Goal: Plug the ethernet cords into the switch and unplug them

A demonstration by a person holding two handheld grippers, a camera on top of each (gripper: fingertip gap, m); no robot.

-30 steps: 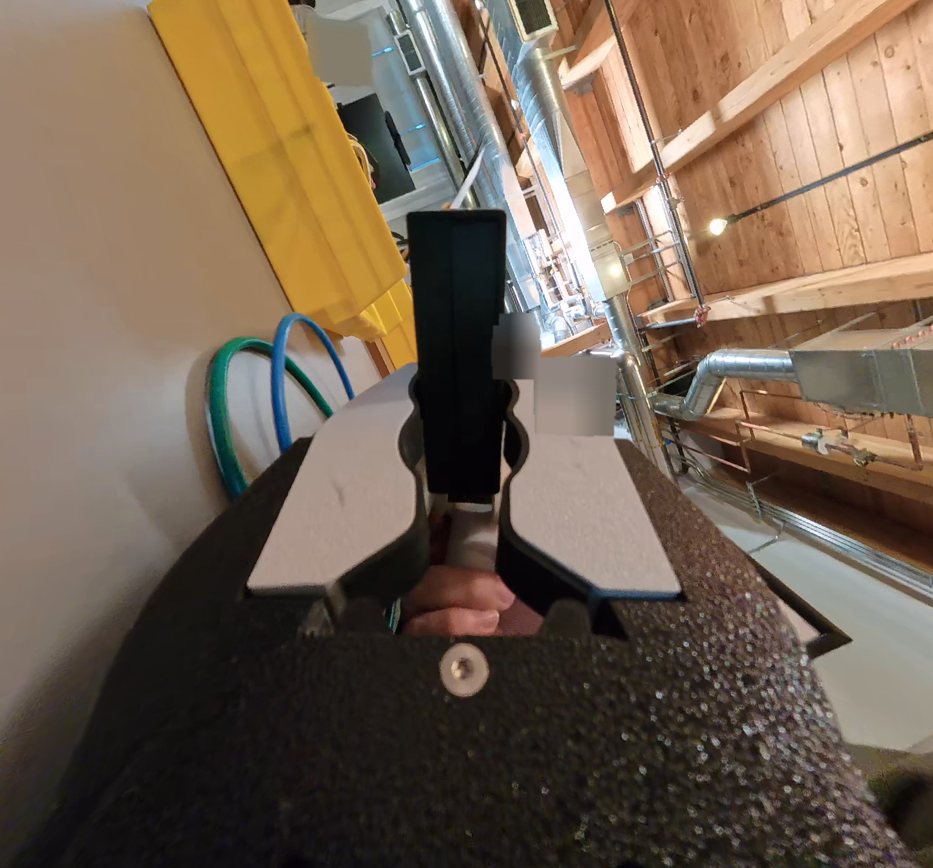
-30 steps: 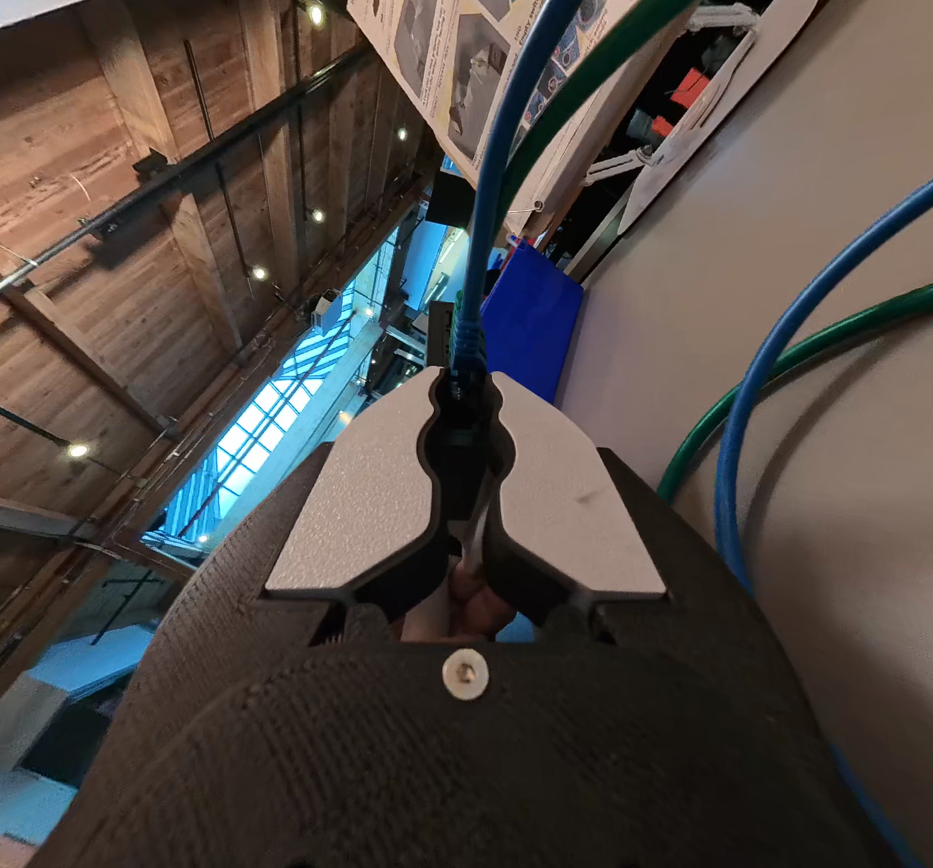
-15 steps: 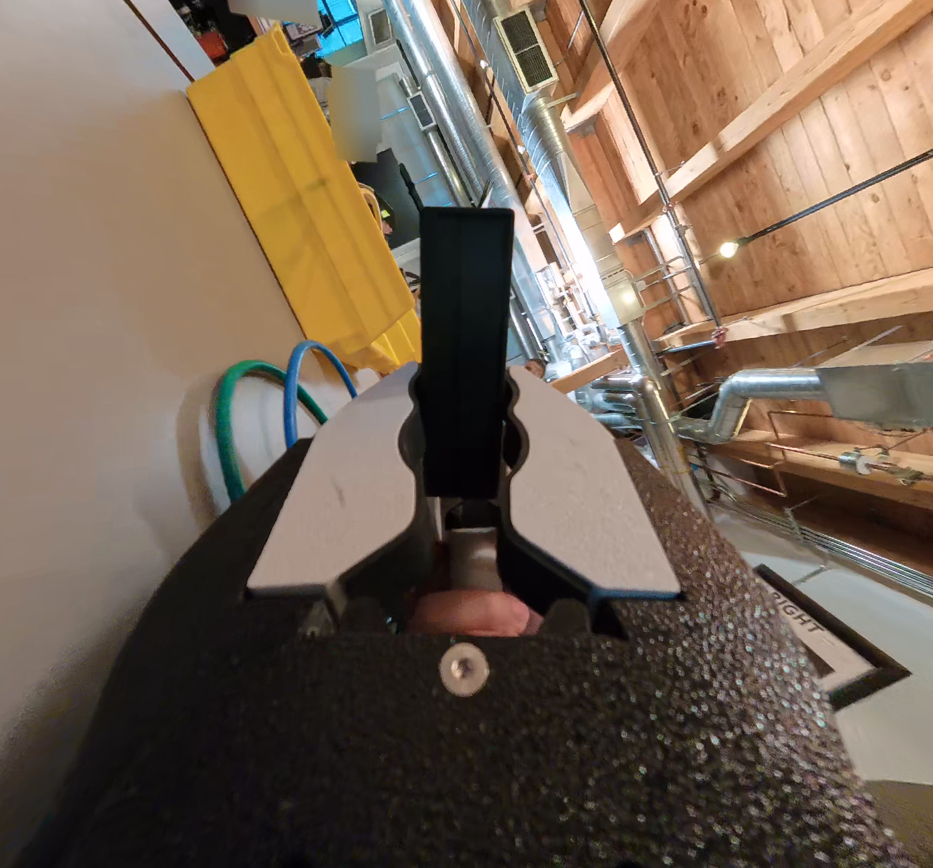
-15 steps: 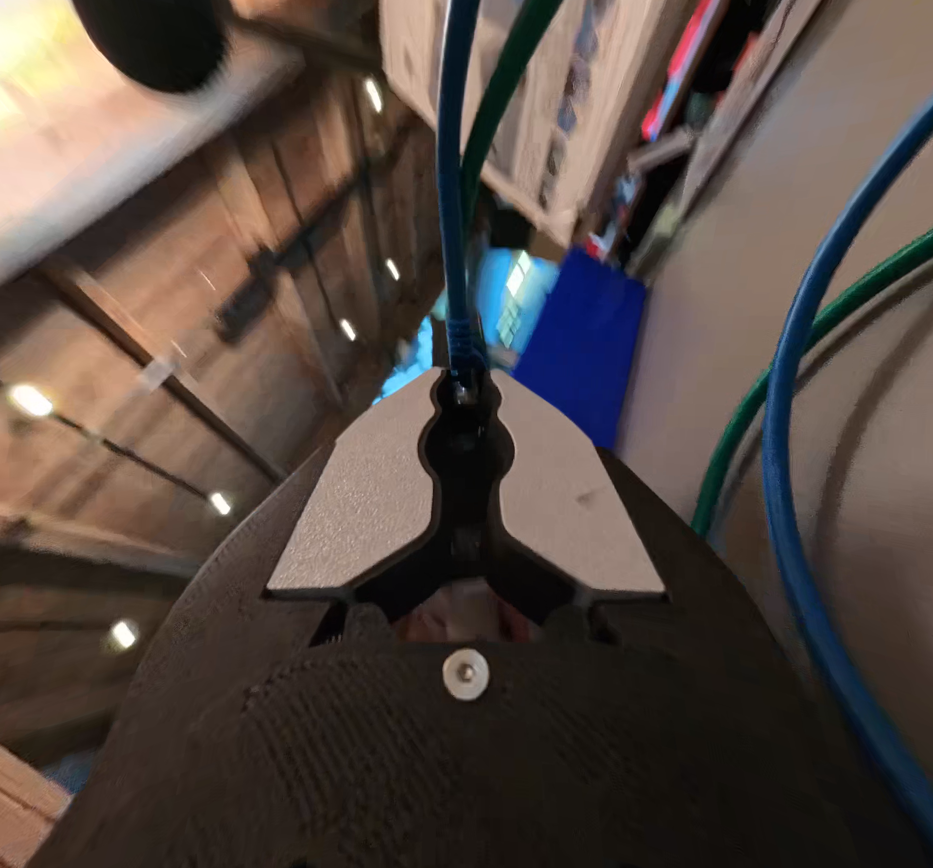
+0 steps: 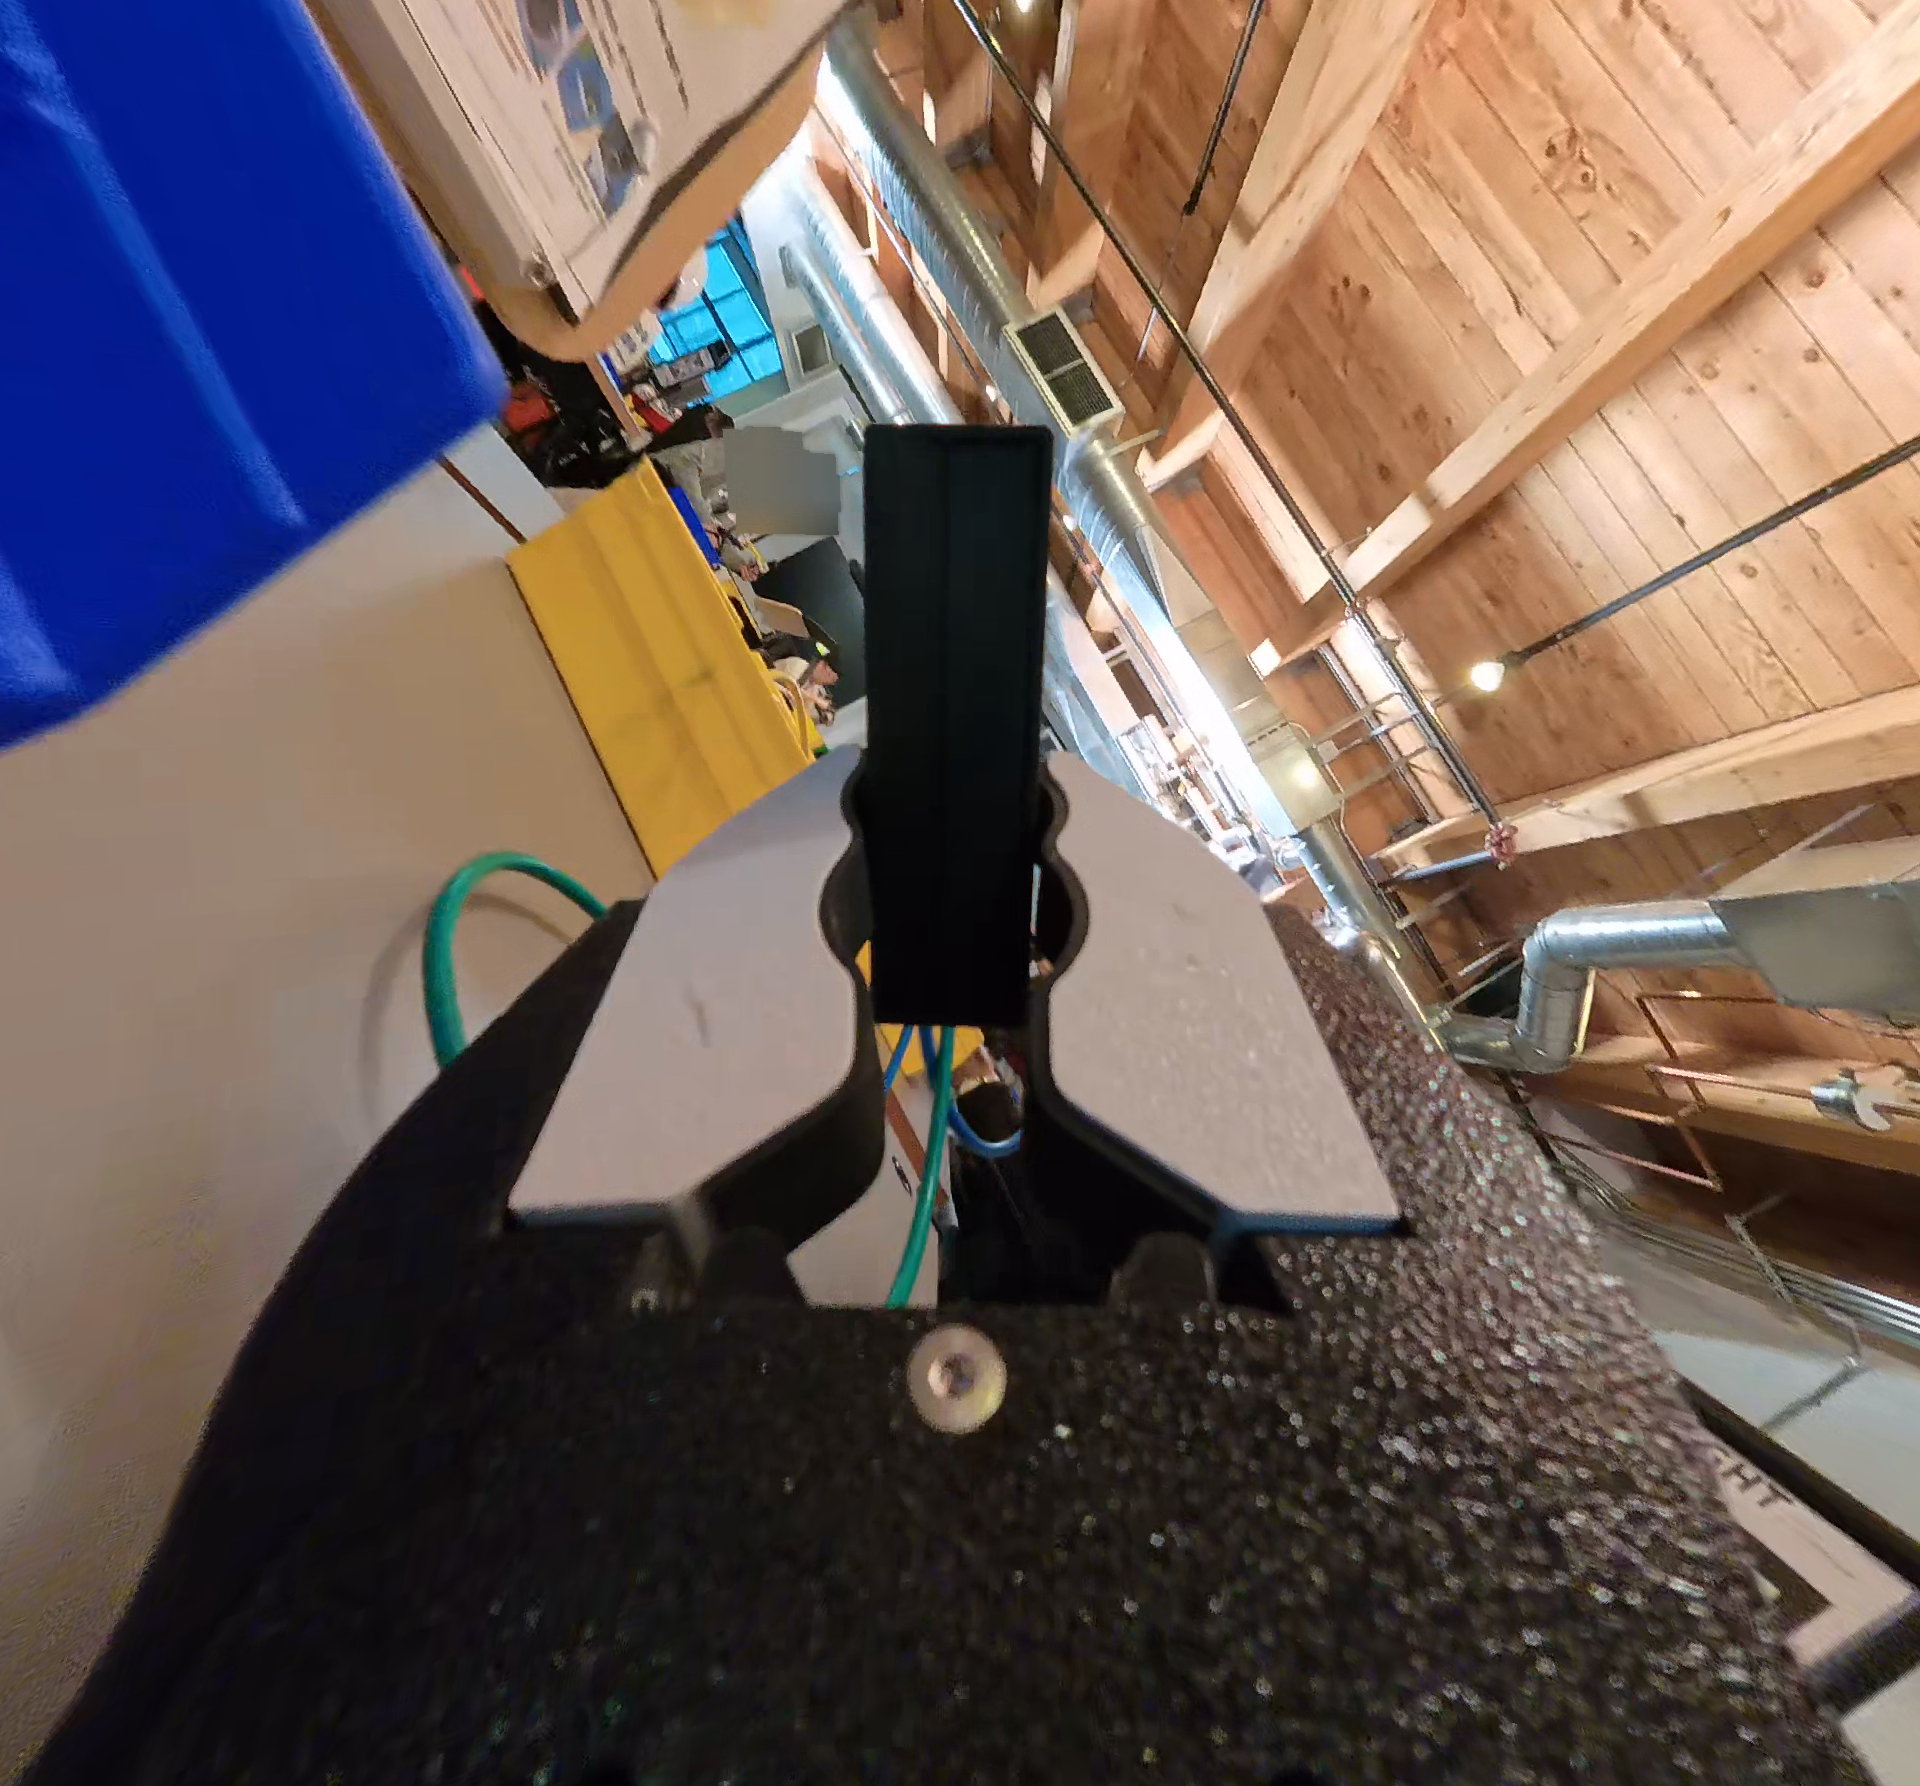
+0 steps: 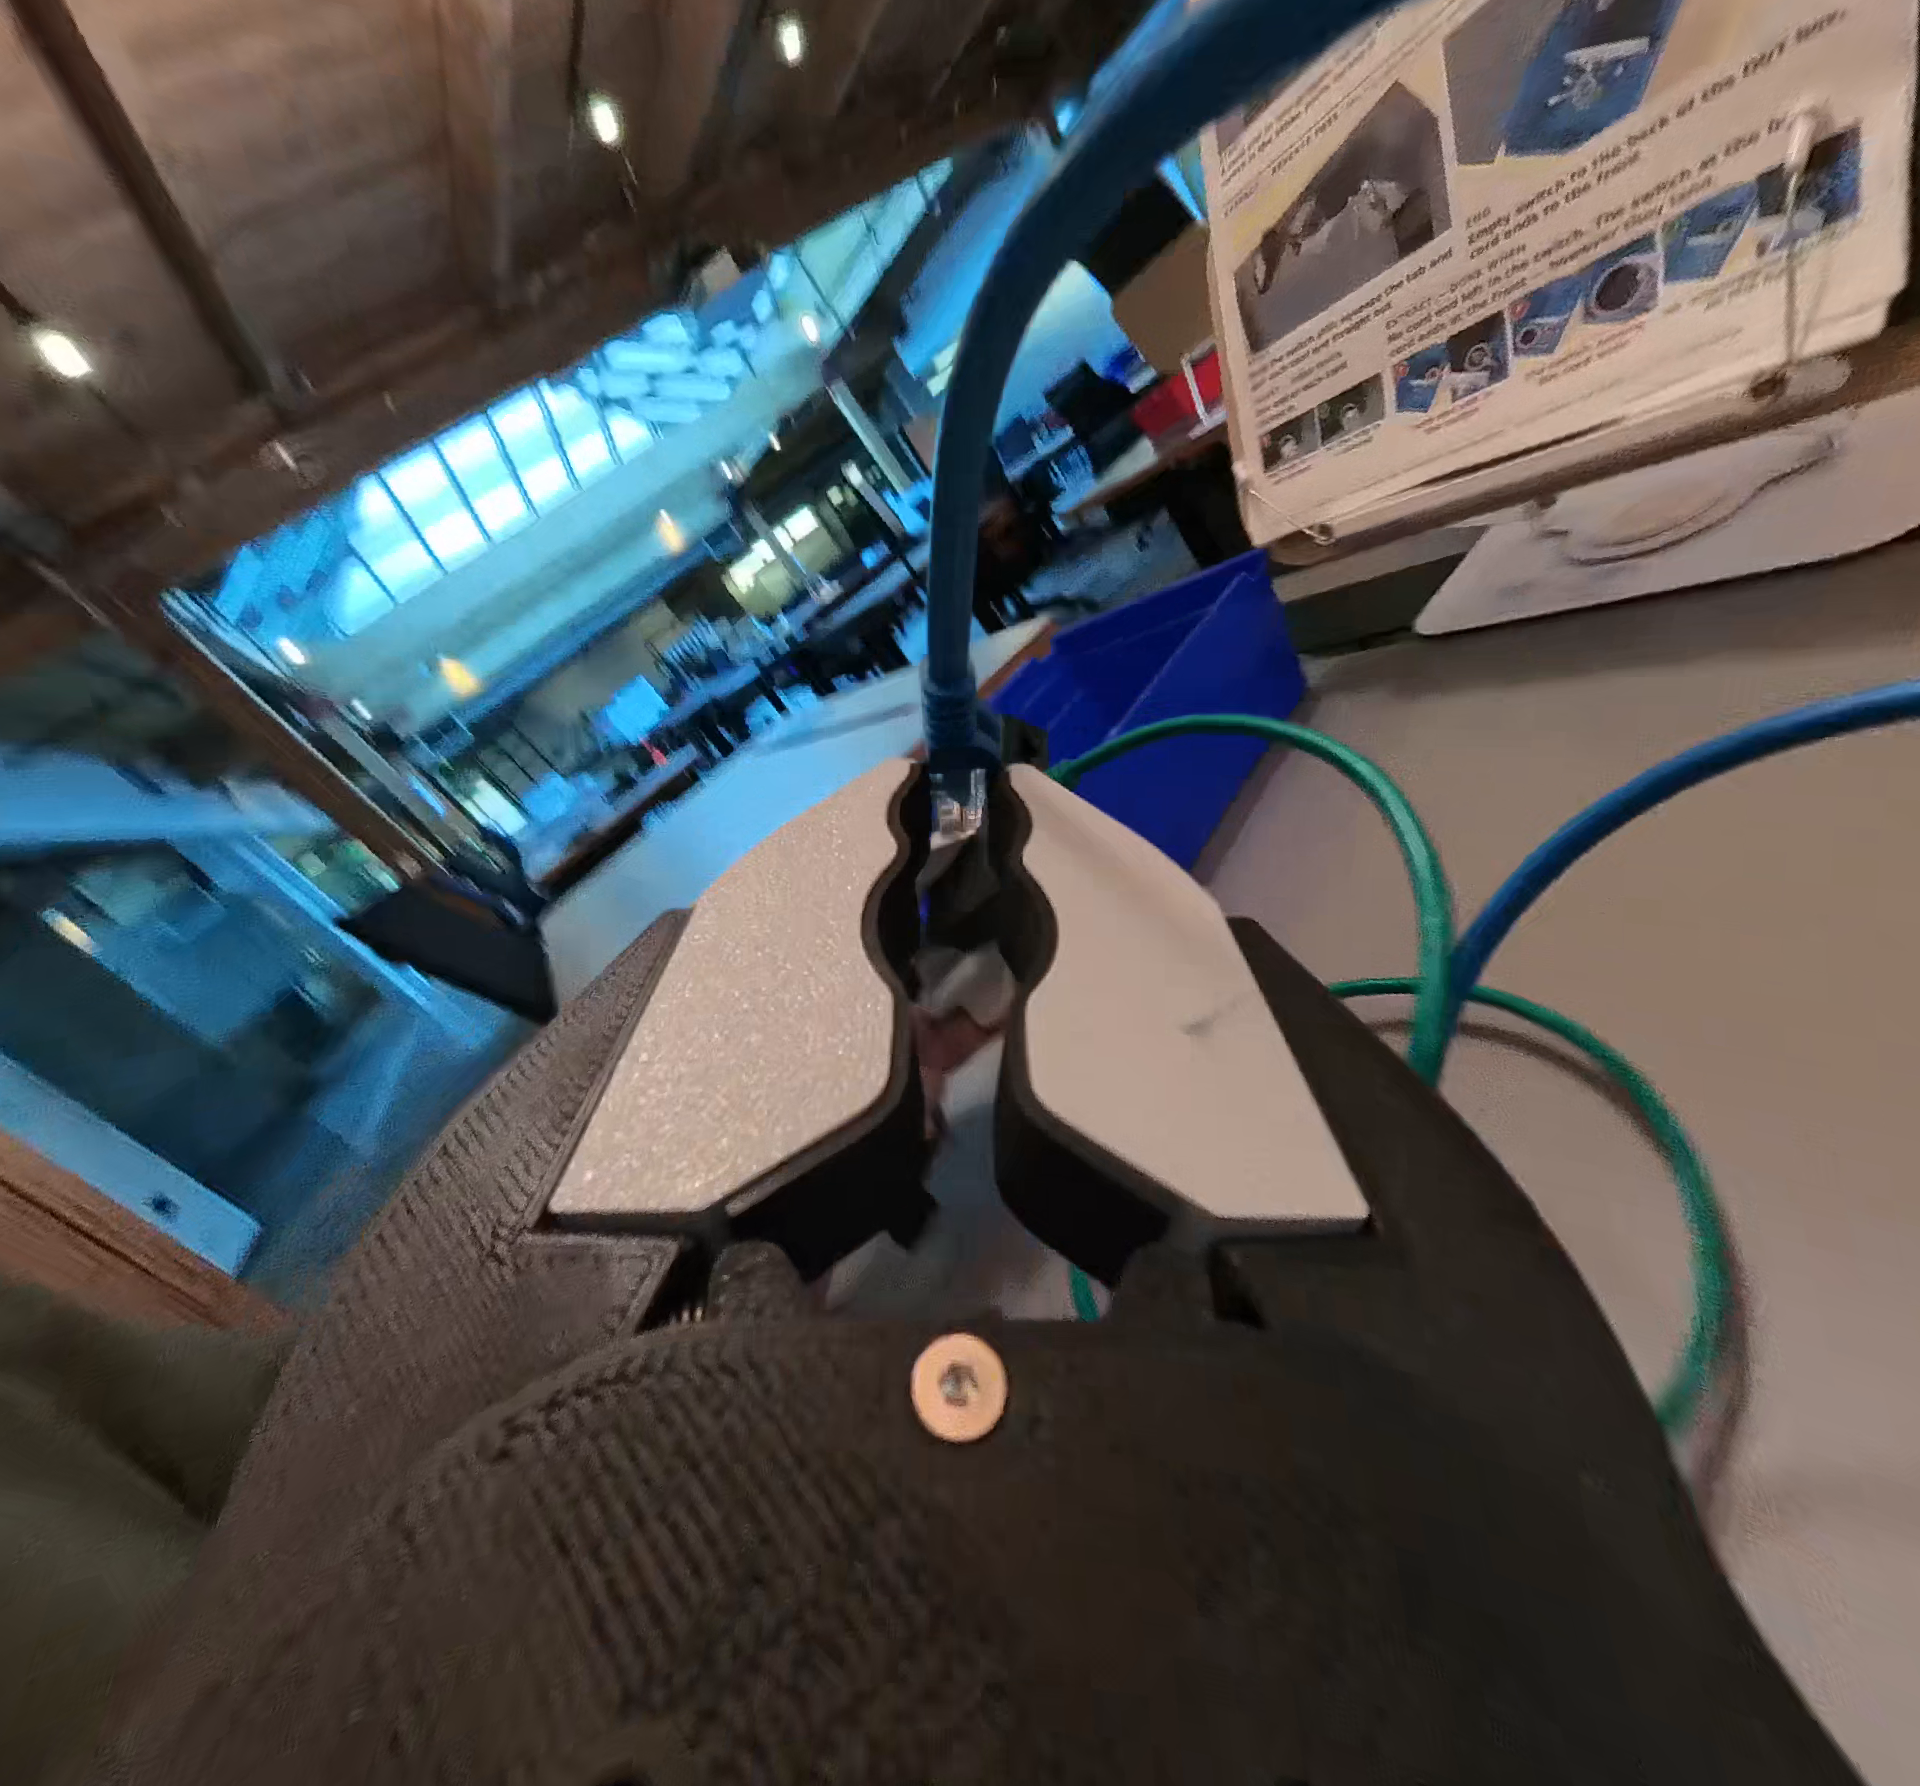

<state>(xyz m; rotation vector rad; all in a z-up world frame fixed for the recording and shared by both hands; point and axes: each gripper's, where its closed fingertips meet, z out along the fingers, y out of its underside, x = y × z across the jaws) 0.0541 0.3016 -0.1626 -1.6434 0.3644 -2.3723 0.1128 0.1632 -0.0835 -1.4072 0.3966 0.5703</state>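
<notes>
Switch clamped upright in left gripper, long axis along the fingers, ports not visible; right gripper pinches blue cord at its plug, cable arcing up-right, green cord slack on table right.

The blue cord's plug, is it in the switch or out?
Out. The clear plug sits bare between the right gripper fingers; no switch shows around it.

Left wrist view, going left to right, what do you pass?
Blue bin → green cable loop → yellow bin → black switch held upright in the left gripper jaws → silver duct elbow.
</notes>
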